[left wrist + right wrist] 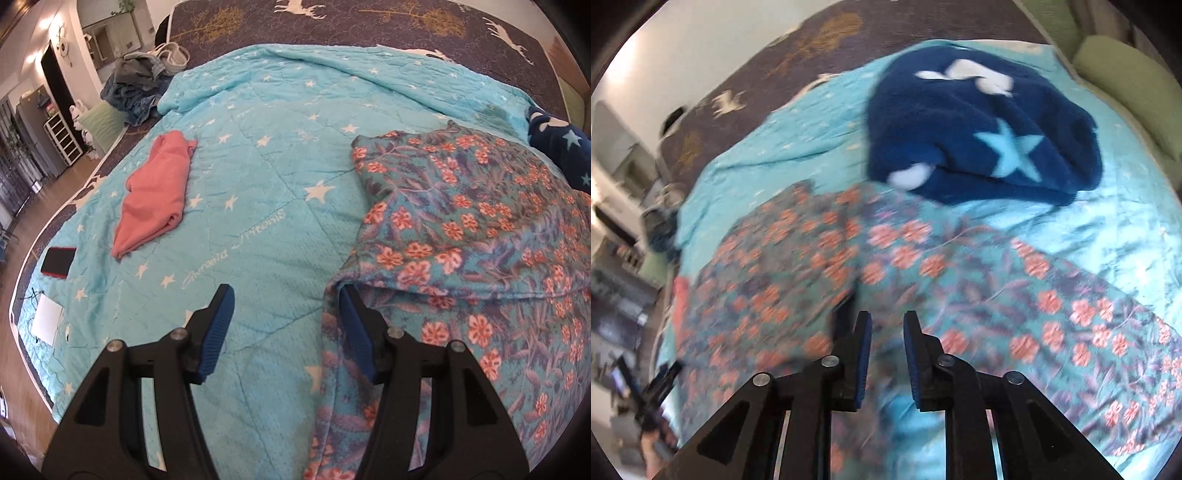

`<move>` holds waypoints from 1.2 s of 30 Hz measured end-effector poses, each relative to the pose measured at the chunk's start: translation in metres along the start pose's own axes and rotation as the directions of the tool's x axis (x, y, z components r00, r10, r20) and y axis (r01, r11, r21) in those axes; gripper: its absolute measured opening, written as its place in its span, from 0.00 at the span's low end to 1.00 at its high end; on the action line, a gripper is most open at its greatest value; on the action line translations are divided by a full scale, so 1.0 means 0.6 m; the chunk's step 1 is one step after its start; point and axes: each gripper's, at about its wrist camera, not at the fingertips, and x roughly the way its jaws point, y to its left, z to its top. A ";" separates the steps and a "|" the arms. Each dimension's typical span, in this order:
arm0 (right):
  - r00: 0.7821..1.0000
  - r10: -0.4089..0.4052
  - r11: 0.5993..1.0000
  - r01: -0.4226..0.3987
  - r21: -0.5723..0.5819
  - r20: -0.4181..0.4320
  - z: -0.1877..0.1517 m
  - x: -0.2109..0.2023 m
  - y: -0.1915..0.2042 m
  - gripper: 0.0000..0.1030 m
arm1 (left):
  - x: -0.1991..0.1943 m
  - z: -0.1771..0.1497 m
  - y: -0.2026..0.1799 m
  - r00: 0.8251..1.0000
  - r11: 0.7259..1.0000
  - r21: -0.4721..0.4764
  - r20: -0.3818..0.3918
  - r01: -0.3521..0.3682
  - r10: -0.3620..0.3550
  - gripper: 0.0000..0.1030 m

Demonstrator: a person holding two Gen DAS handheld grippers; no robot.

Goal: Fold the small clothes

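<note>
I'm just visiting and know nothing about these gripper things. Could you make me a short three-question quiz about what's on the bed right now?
1. True or false: the left gripper is clamped shut on the pink garment.
2. Which item lies near the bed's left edge, beside the white pad?
A. a phone in a red case
B. a shoe
C. a mug
3. Fill in: the navy fleece carries a light blue ____.

Key
1. False: its jaws stand wide open, and one finger is tucked under the edge of the floral garment, far from the pink one.
2. A
3. star
</note>
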 end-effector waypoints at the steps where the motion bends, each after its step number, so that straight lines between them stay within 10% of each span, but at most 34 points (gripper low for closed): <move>1: 0.999 0.030 0.999 -0.031 -0.022 -0.016 -0.005 -0.001 0.009 0.24 | 0.000 0.000 -0.002 1.000 1.000 0.010 0.003 -0.003 0.003 0.59; 11: 0.989 0.110 0.991 -0.116 -0.060 -0.095 0.014 0.095 0.046 0.52 | 0.022 0.002 0.002 0.999 0.999 -0.006 -0.040 -0.035 0.035 0.62; 12: 0.990 0.101 0.992 -0.108 -0.069 -0.097 0.014 0.101 0.051 0.45 | 0.022 0.002 0.002 0.999 0.999 -0.005 -0.039 -0.037 0.037 0.62; 13: 0.991 0.089 0.992 -0.097 -0.082 -0.097 0.013 0.099 0.056 0.09 | 0.022 0.003 0.001 0.998 0.999 -0.003 -0.038 -0.039 0.039 0.62; 20: 0.958 0.270 0.953 -0.251 0.169 -0.101 0.038 0.000 0.033 0.08 | 0.020 0.002 0.001 0.998 0.999 0.002 -0.037 -0.042 0.042 0.62; 25: 0.989 -0.013 0.980 0.042 0.194 -0.150 0.027 -0.012 -0.037 0.09 | 0.014 -0.006 0.000 0.999 0.999 0.018 -0.026 -0.045 0.045 0.62; 36: 0.990 0.057 0.997 -0.050 0.054 -0.129 0.023 0.023 0.012 0.32 | -0.045 0.031 -0.011 0.997 0.998 0.035 0.042 0.058 -0.059 0.63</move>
